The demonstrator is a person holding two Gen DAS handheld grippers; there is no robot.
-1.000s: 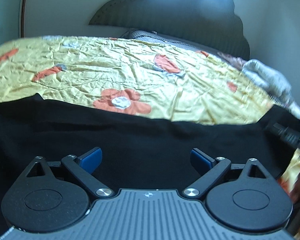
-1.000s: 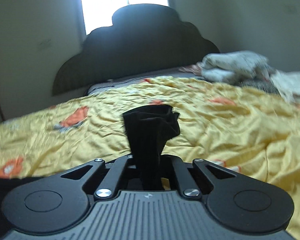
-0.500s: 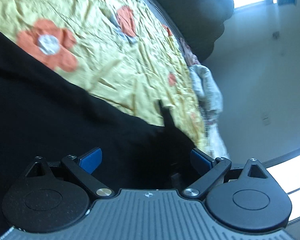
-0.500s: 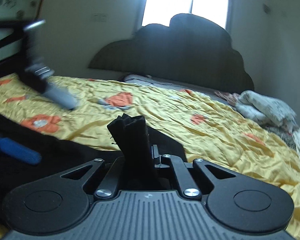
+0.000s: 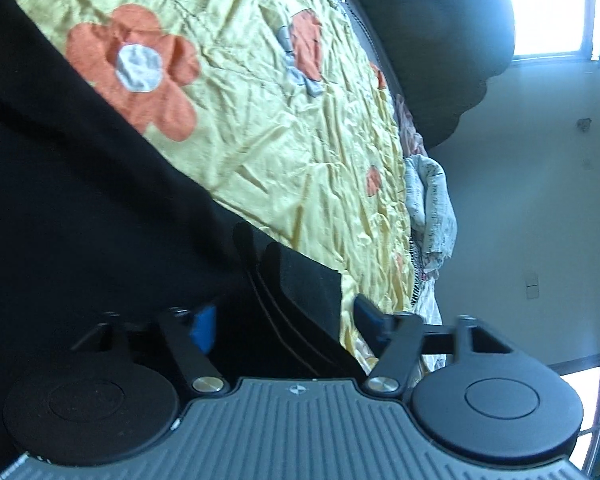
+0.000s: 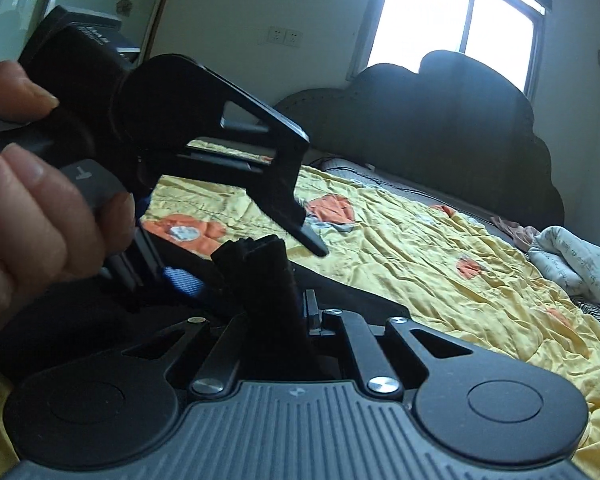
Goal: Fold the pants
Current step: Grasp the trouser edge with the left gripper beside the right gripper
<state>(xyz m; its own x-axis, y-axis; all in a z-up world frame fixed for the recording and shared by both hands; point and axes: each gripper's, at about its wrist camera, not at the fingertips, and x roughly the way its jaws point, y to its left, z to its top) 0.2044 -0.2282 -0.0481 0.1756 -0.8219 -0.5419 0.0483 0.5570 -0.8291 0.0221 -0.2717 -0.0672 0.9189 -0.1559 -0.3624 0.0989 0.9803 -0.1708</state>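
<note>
Ahead of me a yellow bedspread (image 6: 420, 256) printed with orange flowers covers the bed. At its far end stands a dark, scalloped headboard (image 6: 440, 120), with a bright window (image 6: 452, 20) above it. A crumpled pale cloth (image 6: 576, 260) lies at the bedspread's right edge. Two wall sockets (image 6: 284, 36) sit left of the window.

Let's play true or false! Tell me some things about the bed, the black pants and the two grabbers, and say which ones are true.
1. The right gripper pinches a bunch of the black pants. True.
2. The bedspread is plain blue. False: it is yellow with orange flowers.
3. The left gripper has black cloth between its closing jaws. True.
4. The pants hang from the headboard. False: they lie on the bed.
5. A hand holds the left gripper. True.
</note>
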